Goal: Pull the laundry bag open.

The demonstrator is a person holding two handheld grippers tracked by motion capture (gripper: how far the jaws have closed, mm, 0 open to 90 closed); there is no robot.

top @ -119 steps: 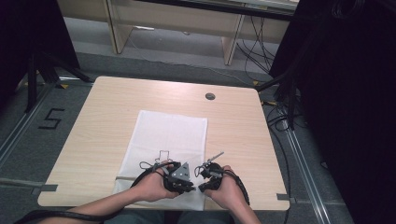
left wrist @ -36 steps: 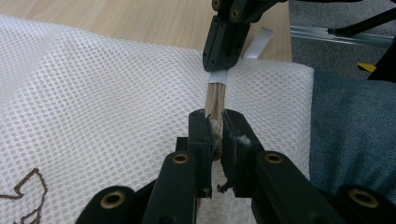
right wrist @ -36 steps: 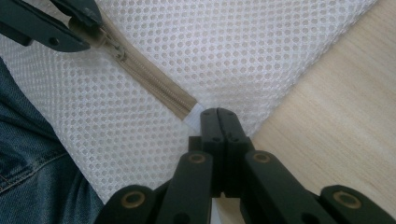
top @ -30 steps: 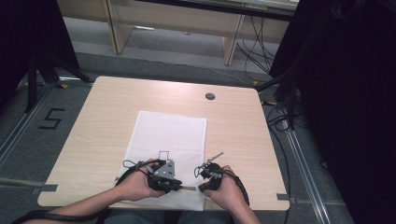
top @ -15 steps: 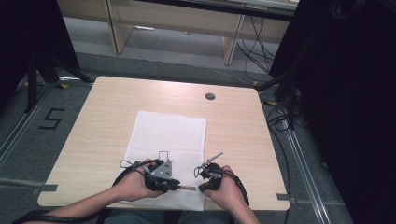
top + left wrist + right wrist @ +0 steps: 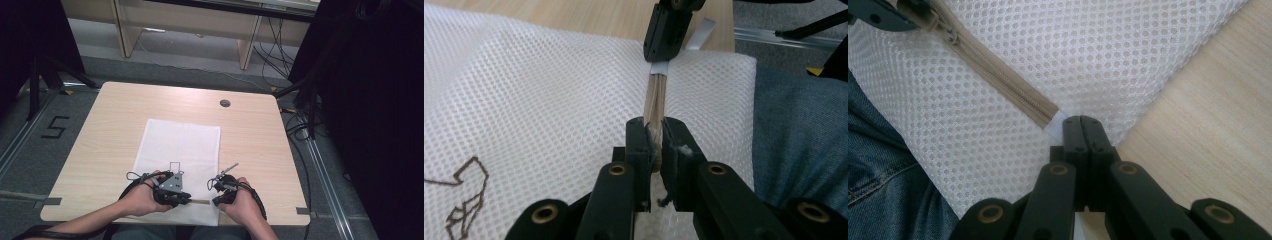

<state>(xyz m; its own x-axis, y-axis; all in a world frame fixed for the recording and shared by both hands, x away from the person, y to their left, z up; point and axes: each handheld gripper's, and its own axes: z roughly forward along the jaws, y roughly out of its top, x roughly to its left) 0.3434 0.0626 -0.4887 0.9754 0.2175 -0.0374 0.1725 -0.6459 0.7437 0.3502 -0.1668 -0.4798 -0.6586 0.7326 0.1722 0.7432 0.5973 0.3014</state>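
Observation:
A white mesh bag (image 6: 180,145) lies flat on the wooden table (image 6: 110,130), with a beige zipper (image 6: 200,201) running along its near edge. My left gripper (image 6: 186,200) is shut on the zipper pull; in the left gripper view its jaws (image 6: 654,135) pinch the pull, and the zipper (image 6: 655,97) runs away towards the right gripper (image 6: 669,30). My right gripper (image 6: 216,201) is shut on the white tab at the zipper's end (image 6: 1058,122). The right gripper view shows its jaws (image 6: 1081,122) pressed together on that tab, and the closed zipper (image 6: 998,75) leading to the left gripper (image 6: 883,12).
A brown outline logo (image 6: 175,165) marks the bag near my left hand. A round cable hole (image 6: 225,103) sits at the table's far side. The person's jeans (image 6: 799,140) lie just past the near table edge. Cables and desk legs stand beyond the table.
Since four seconds ago my left gripper has slid a little to the left along the zipper, away from the right gripper. Over the last second neither hand has moved.

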